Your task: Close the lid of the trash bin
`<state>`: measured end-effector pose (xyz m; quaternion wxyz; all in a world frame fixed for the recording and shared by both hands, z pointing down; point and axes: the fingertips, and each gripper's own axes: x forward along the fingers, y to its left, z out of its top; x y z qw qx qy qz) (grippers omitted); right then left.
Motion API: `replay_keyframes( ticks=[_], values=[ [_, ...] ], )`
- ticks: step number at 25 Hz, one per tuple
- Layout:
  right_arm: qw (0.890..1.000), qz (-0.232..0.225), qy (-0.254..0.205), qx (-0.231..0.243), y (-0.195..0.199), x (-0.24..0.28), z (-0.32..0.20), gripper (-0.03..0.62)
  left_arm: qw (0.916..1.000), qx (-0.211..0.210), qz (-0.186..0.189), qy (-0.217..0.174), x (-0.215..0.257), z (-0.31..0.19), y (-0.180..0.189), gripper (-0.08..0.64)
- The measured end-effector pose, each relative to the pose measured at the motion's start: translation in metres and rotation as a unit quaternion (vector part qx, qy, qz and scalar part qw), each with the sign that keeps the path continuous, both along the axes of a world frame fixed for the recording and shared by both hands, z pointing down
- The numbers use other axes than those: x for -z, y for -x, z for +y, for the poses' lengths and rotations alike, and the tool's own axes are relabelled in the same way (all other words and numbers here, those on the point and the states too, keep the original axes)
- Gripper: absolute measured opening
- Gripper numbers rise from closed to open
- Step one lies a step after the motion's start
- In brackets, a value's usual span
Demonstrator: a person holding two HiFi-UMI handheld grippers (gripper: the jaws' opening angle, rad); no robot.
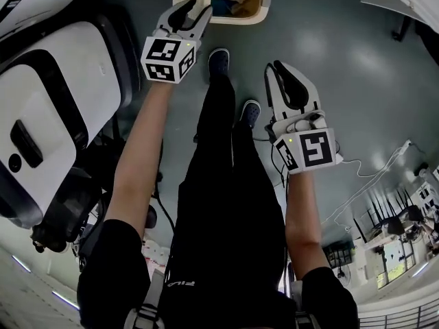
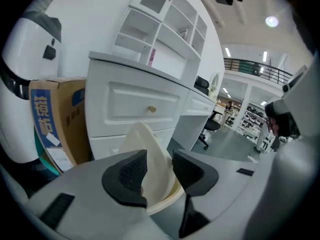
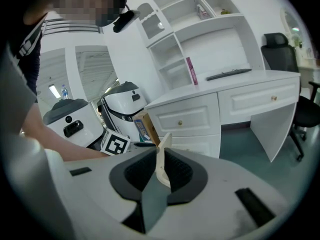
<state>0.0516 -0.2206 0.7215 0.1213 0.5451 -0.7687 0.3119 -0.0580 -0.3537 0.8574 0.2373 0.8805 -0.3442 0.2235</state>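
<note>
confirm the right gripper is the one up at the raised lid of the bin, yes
No, it is the left gripper up at the raised lid of the bin; the left gripper view shows the lid between its opening jaws. The right gripper hangs back.

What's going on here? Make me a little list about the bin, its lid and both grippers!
bin: cream trash bin on the floor, its inside showing
lid: standing up, bin not closed yet
left gripper: right by the bin, jaws opening, lid seen between them, pads not pressing on it
right gripper: farther back from the bin, jaws a narrow slit apart, holding nothing
behind the bin: white drawers and a cardboard box
</note>
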Motion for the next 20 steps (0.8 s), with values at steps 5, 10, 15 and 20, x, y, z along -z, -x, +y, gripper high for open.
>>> replay_keyframes(
  ticks=[5, 10, 15, 20],
  values=[
    [1.0, -0.004, 0.008, -0.014, -0.009, -0.013, 0.01, 0.058, 0.9982, -0.054, -0.005, 0.024, -0.033, 0.012, -0.053, 0.204],
    [0.999, -0.003, 0.019, -0.026, -0.03, -0.034, 0.02, 0.058, 0.9953, -0.087, -0.022, 0.036, -0.064, 0.022, -0.091, 0.204],
    [0.999, -0.003, 0.024, -0.039, -0.048, -0.05, 0.022, 0.058, 0.9922, -0.11, -0.04, 0.041, -0.094, 0.029, -0.114, 0.204],
    [0.999, 0.007, 0.027, -0.031, -0.053, -0.076, 0.025, 0.058, 0.9884, -0.13, -0.057, 0.052, -0.124, 0.035, -0.13, 0.204]
  ],
)
